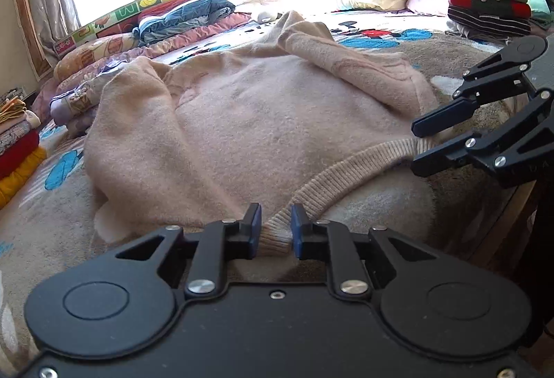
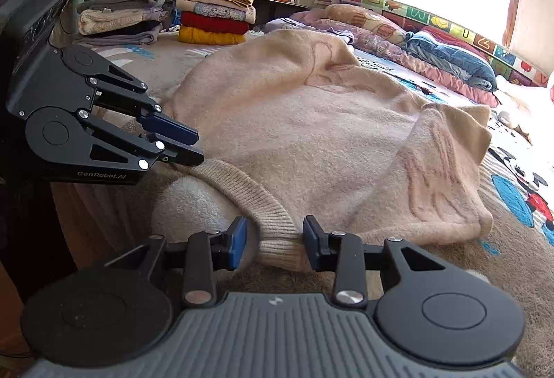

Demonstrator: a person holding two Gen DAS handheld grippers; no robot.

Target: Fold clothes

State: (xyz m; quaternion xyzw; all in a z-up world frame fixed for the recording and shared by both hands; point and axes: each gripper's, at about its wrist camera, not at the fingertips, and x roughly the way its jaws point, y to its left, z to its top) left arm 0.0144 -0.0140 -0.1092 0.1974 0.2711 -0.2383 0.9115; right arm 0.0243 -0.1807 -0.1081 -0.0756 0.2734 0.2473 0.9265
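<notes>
Ribbed hem (image 1: 349, 177) sat between both grippers' parted fingers, left (image 1: 275, 229) and right (image 2: 275, 241); we judged the sweater (image 1: 242, 122) half-folded, sleeves in, body unfolded.

Both views are taken low and close over the bed (image 1: 52, 222) edge, aimed along the fingers. The sweater (image 1: 242, 122) hem and window are shared; each opposite gripper is seen sidelong.

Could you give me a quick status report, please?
Both grippers, left and right, open around sweater hem. Sweater flat on bed. Nothing blocking.
</notes>
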